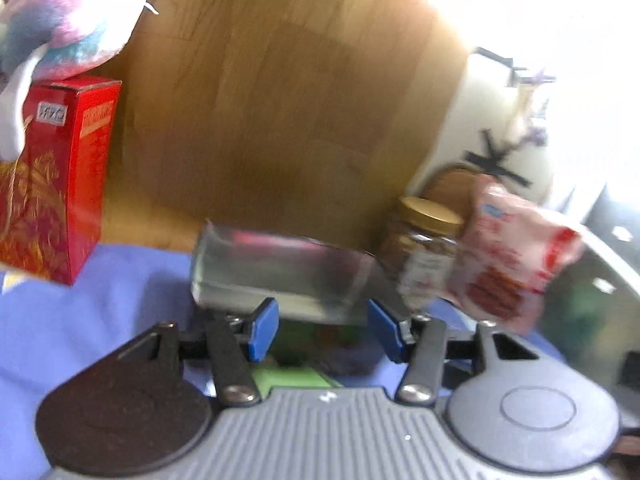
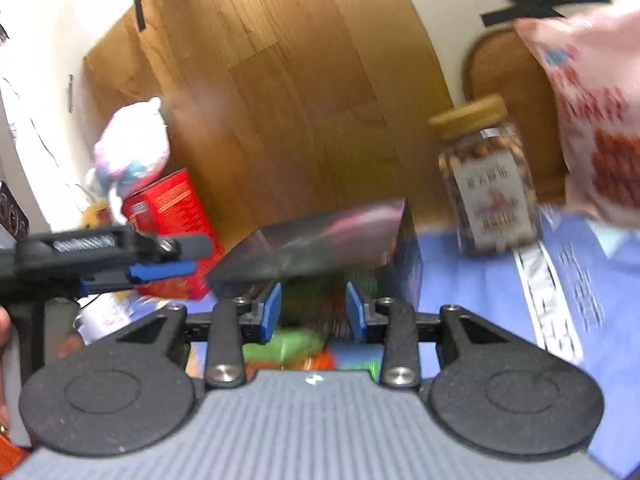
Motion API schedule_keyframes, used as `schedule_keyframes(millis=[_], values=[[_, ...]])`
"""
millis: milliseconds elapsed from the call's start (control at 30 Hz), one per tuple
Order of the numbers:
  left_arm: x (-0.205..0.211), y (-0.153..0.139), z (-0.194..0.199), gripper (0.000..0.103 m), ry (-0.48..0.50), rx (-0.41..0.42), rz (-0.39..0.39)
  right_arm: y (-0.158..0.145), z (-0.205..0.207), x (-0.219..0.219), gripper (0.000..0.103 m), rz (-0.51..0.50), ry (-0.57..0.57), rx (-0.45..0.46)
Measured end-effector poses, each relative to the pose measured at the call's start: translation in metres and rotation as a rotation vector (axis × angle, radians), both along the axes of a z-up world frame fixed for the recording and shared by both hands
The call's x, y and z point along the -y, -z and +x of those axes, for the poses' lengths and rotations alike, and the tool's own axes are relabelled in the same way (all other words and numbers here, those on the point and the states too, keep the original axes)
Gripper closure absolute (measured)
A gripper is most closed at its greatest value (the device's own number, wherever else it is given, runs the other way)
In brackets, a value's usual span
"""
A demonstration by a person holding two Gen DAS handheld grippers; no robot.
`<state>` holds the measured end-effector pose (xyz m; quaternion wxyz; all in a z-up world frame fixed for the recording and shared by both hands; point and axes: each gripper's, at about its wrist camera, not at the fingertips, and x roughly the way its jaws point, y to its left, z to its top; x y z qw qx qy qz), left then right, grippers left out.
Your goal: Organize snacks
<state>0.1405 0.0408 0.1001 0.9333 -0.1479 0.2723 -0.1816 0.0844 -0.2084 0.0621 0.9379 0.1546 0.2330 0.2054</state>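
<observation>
I am seeing both claws, left (image 1: pixel 324 328) and right (image 2: pixel 314 312), gaping partway and gripping nothing; a gold-lidded jar (image 2: pixel 486 176) is holding brown nuts beside a glossy box (image 2: pixel 320 248).

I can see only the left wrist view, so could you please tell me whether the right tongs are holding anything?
Observer: No. The right tongs stand open, with nothing between the pads.
Operator: Thank you. What lies just below them?
Observer: Green and orange wrappers on the blue cloth, too blurred to identify.
Operator: Can you make out what the jar holds?
Observer: The jar is packed with small round brown pieces above its label.
</observation>
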Motion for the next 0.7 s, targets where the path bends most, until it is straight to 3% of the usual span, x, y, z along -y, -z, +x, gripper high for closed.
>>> schedule_keyframes(millis=[167,300,400,500,567,700], values=[[0.025,0.025,-0.074,0.051,0.095,0.038,0.03,0.025,-0.066,0.016,0.058,0.031,0.062,-0.016],[0.059,0.057,-0.116,0.051,0.13,0.139,0.196,0.036,-0.099,0.024,0.058,-0.039,0.19,0.003],[0.073,0.076,-0.119,0.051,0.151,0.134,0.265,0.042,-0.099,0.03,0.058,-0.076,0.276,0.046],[0.069,0.082,-0.121,0.05,0.141,0.112,0.25,0.05,-0.099,0.038,0.057,-0.041,0.309,0.04],[0.063,0.085,-0.122,0.042,0.123,0.118,0.236,0.051,-0.099,0.04,0.057,-0.035,0.311,0.058],[0.06,0.085,-0.124,0.042,0.111,0.143,0.22,0.053,-0.092,0.041,0.057,-0.04,0.306,0.031]])
